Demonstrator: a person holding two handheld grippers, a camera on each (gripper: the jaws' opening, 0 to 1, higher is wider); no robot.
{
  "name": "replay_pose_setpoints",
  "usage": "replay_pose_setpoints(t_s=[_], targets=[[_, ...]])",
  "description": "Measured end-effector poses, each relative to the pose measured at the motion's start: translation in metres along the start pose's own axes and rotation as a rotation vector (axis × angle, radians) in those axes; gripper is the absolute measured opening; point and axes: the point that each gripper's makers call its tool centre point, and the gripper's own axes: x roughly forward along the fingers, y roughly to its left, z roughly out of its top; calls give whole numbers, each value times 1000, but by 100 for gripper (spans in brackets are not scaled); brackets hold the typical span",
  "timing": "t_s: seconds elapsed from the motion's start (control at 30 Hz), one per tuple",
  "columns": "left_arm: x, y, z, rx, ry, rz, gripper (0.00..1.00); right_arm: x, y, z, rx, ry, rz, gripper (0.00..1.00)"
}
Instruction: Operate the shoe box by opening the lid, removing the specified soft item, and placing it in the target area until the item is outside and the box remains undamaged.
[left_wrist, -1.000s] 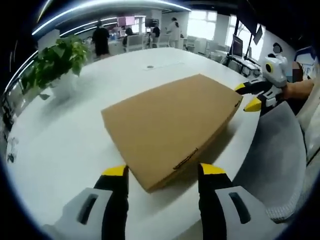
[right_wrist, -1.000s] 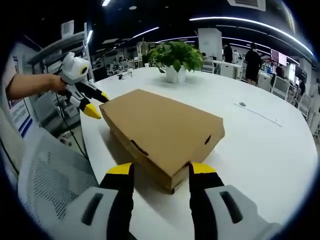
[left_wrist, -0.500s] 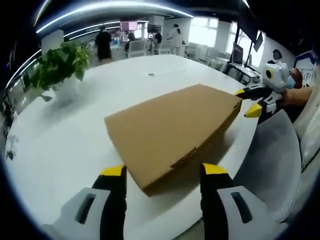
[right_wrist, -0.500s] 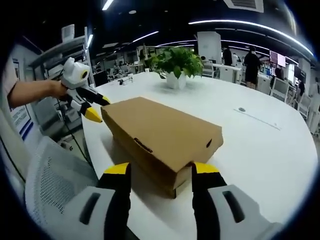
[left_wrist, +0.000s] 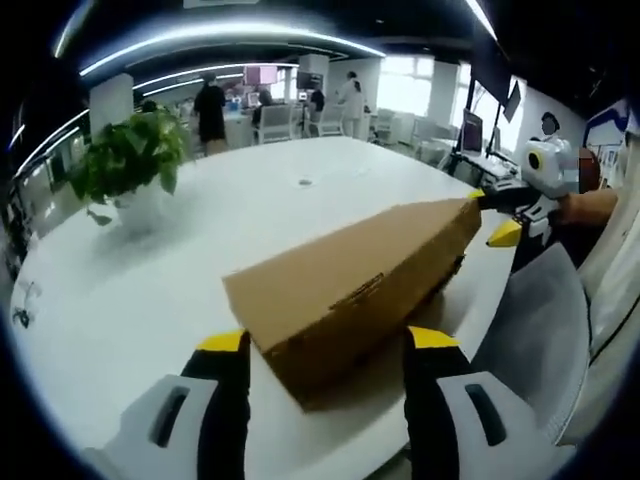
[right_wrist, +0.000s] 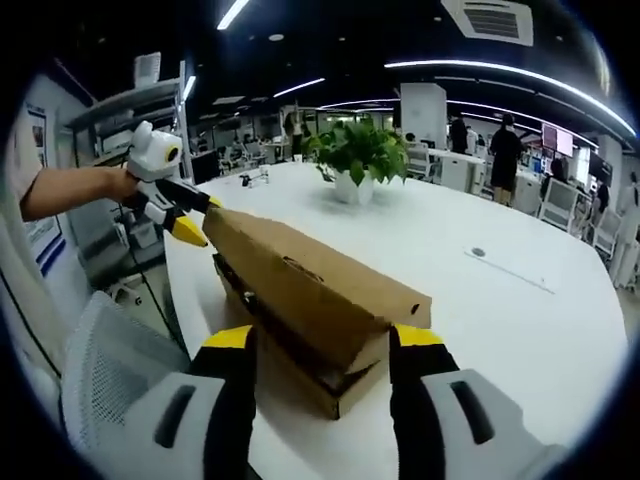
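A broad white desk (left_wrist: 150, 300) with a smooth, slightly glossy top and a curved edge carries the scene, set in an open-plan office with long ceiling light strips, dark ceiling, monitors and several people standing far back near the upper middle of the left gripper view. A potted plant (left_wrist: 125, 165) with leafy green sprays in a white pot stands on the desk at the left of that view, and at upper centre of the right gripper view (right_wrist: 358, 155). A grey mesh chair back (right_wrist: 110, 370) sits off the desk edge at the lower left of the right gripper view. The shoe box (left_wrist: 350, 285) is plain brown corrugated cardboard, a long flat rectangular carton lying near the desk's edge, its long axis running from one gripper to the other. Its lid (right_wrist: 310, 285) is tilted up along one long side (the dark gap under it shows in the right gripper view), while the base stays flat on the desk. The left gripper (left_wrist: 325, 345) has its yellow-tipped black fingers spread on either side of one short end of the box; the right gripper (right_wrist: 318, 340) is likewise spread, straddling the opposite end.
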Motion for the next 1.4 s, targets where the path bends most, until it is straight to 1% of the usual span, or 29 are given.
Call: replay_pose_setpoints(t_s=[0.17, 0.33, 0.5, 0.77, 0.93, 1.27, 1.4], targets=[[-1, 3, 12, 7, -34, -4, 63, 1, -6, 11, -13, -17, -7, 50], [0, 9, 22, 24, -50, 7, 61, 2, -12, 22, -30, -33, -13, 51], [1, 18, 35, 8, -80, 23, 57, 5, -18, 31, -53, -47, -19, 51], [4, 31, 49, 23, -104, 47, 51, 9, -28, 43, -74, -61, -23, 52], [5, 39, 56, 26, -115, 71, 43, 12, -33, 49, -86, -66, -27, 53], [10, 62, 70, 49, -123, 137, 22, 20, -46, 60, -110, -68, -35, 54], [12, 70, 76, 52, -123, 160, 15, 24, -52, 64, -118, -70, -38, 55]])
